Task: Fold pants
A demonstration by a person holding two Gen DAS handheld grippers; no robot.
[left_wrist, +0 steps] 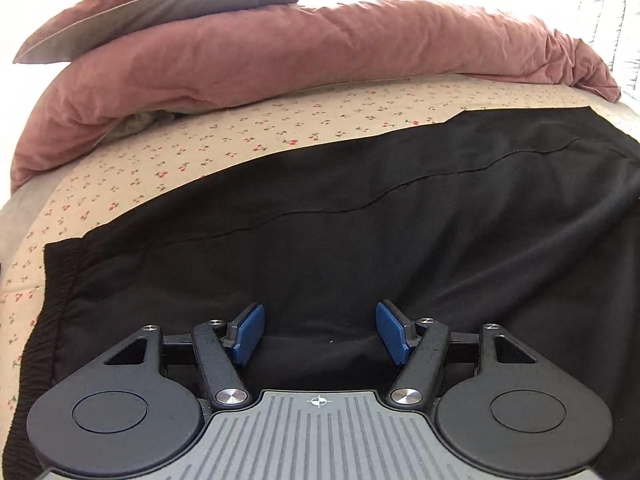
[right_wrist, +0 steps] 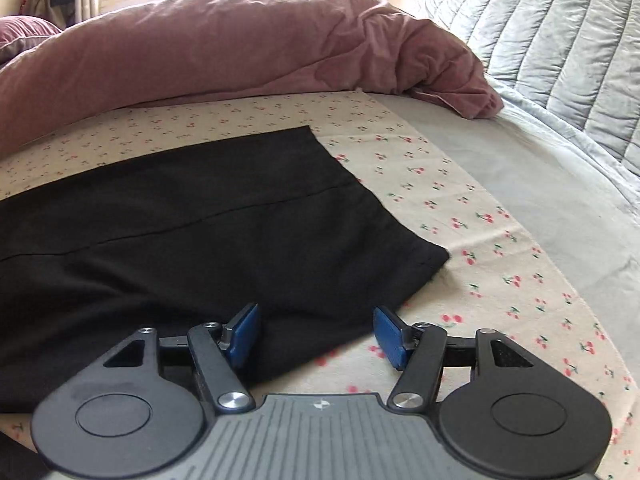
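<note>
Black pants (left_wrist: 360, 208) lie flat on a cherry-print sheet (left_wrist: 224, 136) on the bed, filling the middle of the left view and the left half of the right view. The left hand-held gripper (left_wrist: 319, 330) hangs released over the cloth near the waistband (left_wrist: 48, 304) at lower left. The right hand-held gripper (right_wrist: 316, 330) is also released, over the hem corner (right_wrist: 436, 256). A pink duvet (right_wrist: 224, 48) is bunched across the top.
</note>
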